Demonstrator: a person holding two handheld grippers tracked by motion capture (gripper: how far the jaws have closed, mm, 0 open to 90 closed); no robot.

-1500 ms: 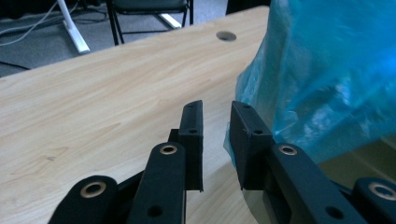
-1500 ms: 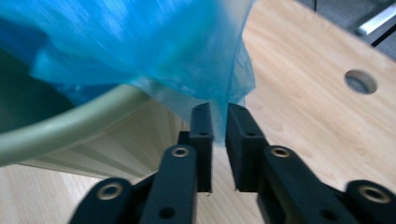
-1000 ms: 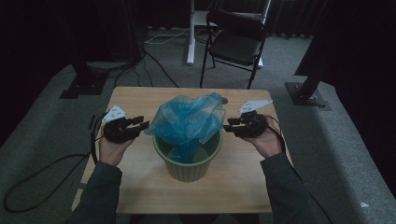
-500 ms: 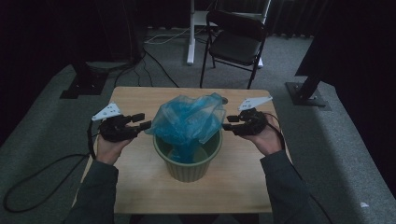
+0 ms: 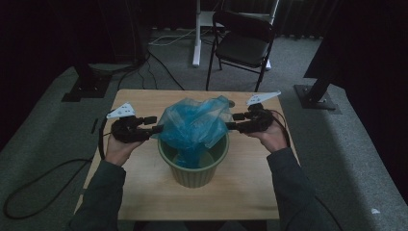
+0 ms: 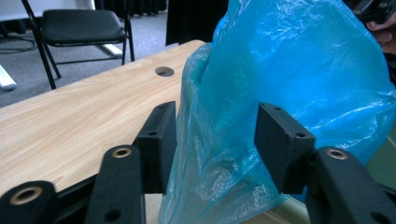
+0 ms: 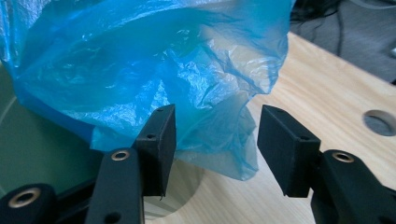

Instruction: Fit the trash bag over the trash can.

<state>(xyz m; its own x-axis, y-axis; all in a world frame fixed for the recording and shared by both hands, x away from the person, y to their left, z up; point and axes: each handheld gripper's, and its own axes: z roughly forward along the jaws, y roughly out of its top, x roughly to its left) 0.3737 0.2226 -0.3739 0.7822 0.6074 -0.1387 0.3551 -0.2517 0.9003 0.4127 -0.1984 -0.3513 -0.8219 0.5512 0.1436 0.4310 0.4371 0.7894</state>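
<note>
Blue plastic bag (image 5: 195, 126) sits in the green bin (image 5: 193, 166) mid-worktop (image 5: 144, 192), bottom tucked inside, top bunched up loose above the rim and not yet folded over it. My read: lining is about half done; bag is in, but the mouth needs spreading and cuffing over the rim all round. Left tool (image 5: 153, 124) is at the bag's left side, jaws spread; the left gripper view shows bag film between the fingers (image 6: 159, 140) but not clamped, so nothing is held. Right tool (image 5: 234, 121) is at the bag's right side, also spread; in the right gripper view a bag flap (image 7: 219, 140) hangs between the jaws, loose. Versus a second ago: both tools have just been opening, film lying between each pair, and the left now stands slightly further out to the left than it did. Bag looks about the same shape, puffed up over the bin. Bin hasn't shifted. Next, as I see it: regrip the bag edge on each side and pull it down over the rim.
</note>
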